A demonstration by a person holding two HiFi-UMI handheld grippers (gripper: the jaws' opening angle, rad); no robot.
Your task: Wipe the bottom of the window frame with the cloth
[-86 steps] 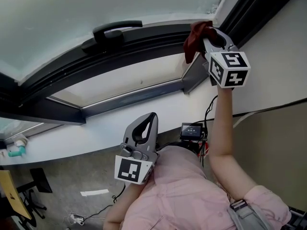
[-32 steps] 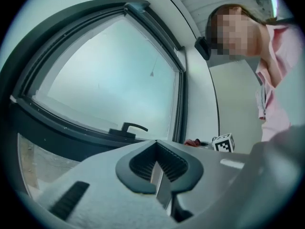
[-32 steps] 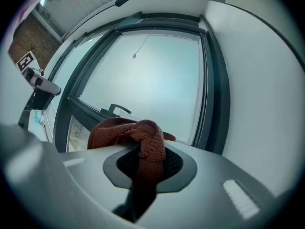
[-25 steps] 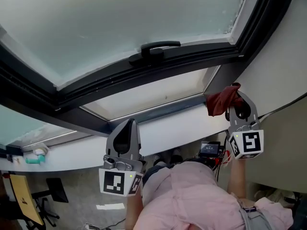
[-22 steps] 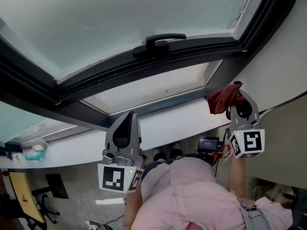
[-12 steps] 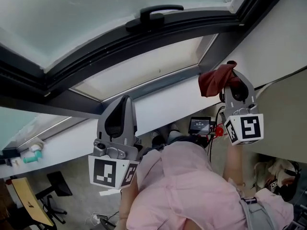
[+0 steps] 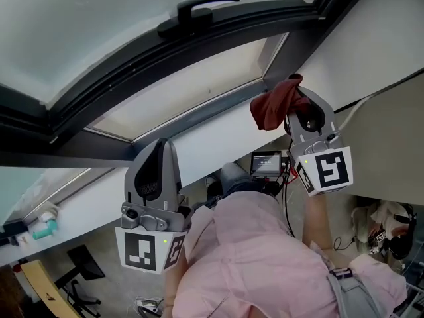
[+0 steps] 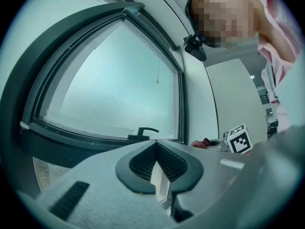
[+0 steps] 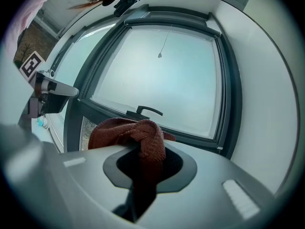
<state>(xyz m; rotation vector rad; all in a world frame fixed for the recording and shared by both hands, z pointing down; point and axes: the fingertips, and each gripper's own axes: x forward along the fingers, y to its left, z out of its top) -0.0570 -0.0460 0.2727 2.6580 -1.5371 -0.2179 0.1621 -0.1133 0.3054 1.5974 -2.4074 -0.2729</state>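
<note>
A rust-red knitted cloth (image 7: pixel 273 105), bunched and crumpled, sits at centre right of the head view; it is pinched between the jaws of the right gripper (image 7: pixel 299 103), with a loose fold drooping to the left of the jaw tips (its ribbed weave shows plainly in the right gripper view). It hangs near the lower right corner of the dark grey window frame (image 7: pixel 112 83); the frame's bottom rail sweeps diagonally from the left edge to the upper right.

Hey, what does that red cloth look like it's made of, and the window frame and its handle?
The cloth looks like knitted or woven textile, matte rust-red; ribbed stitches show. The window frame is dark grey with a smooth satin finish: painted metal or plastic, hard to tell which. The handle is black and smooth, probably similar.
</note>
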